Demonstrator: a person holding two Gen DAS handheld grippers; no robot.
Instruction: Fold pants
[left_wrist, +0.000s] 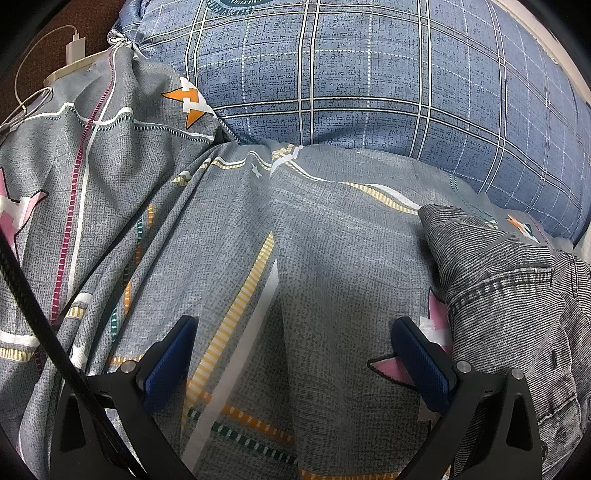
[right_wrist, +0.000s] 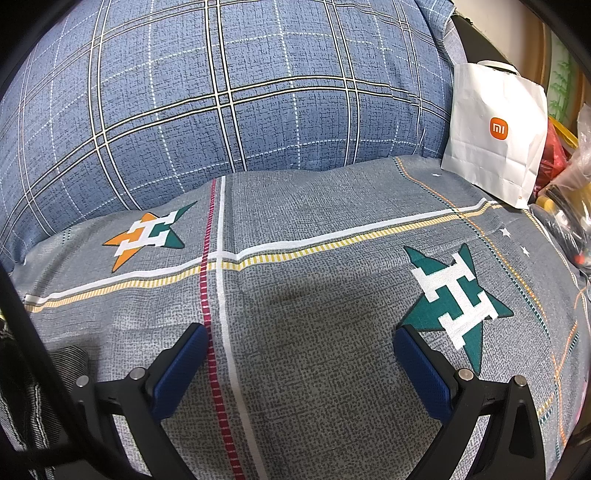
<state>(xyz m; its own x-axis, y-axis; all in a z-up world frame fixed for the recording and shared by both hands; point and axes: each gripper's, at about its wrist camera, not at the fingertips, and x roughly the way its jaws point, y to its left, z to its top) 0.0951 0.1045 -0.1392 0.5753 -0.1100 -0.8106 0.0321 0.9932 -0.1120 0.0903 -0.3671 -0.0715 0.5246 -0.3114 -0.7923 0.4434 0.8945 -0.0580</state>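
Both grippers hang over a bed w/ a grey sheet (right_wrist: 314, 280) that has stars & stripes on it. The left gripper (left_wrist: 295, 332) has its blue pads spread wide, nothing btwn them, just wrinkly sheet below. The right gripper (right_wrist: 299, 339) is the same: jaws apart, holding nothing, over flat sheet.

The pants (left_wrist: 517, 295), grey w/ thin stripes, lie bunched up on the sheet just right of the left gripper. In the right cam they only peek in at the near left edge.

A big blue checked pillow (right_wrist: 240, 92) sits at the far side. A white paper bag (right_wrist: 495, 136) stands far right. A white charger (left_wrist: 75, 46) & cord lie far left.
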